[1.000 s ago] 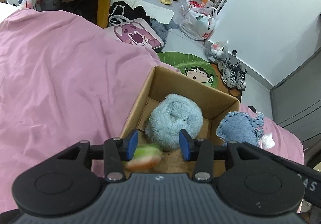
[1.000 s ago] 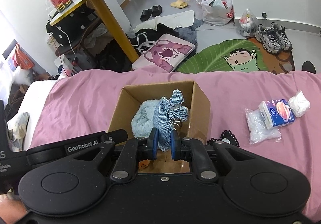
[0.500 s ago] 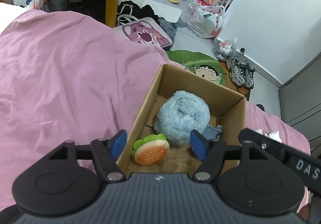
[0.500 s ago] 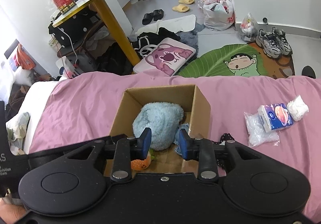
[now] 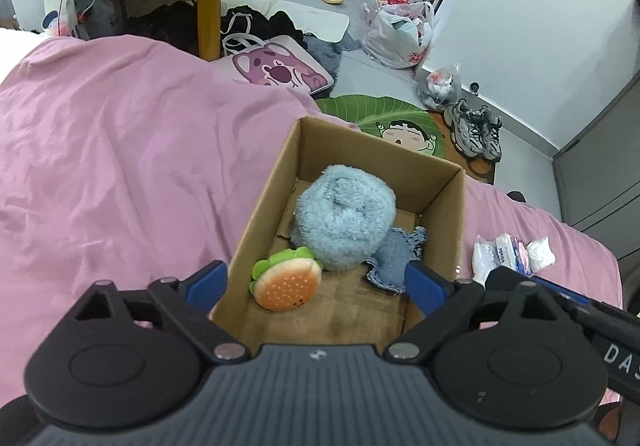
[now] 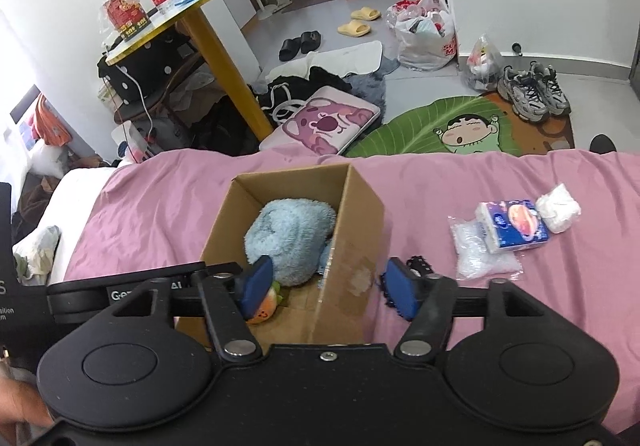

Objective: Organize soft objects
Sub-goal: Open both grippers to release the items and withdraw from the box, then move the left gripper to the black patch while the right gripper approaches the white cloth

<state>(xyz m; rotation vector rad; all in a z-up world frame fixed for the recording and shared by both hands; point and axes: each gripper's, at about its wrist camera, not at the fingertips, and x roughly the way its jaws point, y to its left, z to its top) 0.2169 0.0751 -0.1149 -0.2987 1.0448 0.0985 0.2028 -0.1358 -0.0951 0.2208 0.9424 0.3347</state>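
Inside corrugated cardboard box (image 5: 440,214): fuzzy blue ball (image 5: 344,218), burger plush (image 5: 286,280), frayed denim toy (image 5: 394,260); both tongs opening, empty.

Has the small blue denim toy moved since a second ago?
Yes. The small blue denim toy dropped from the right gripper into the cardboard box, beside the fluffy blue plush.

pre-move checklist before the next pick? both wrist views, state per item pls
1. Left gripper empty, jaws opening: ok.
2. Right gripper empty, jaws opening: ok.
3. Burger plush, fluffy blue plush and denim toy inside cardboard box: ok.
4. Box upright on pink sheet: ok.
5. Tissue pack and white wad outside the box: not ok.
6. Small black item beside the box, soft or not: cannot tell.
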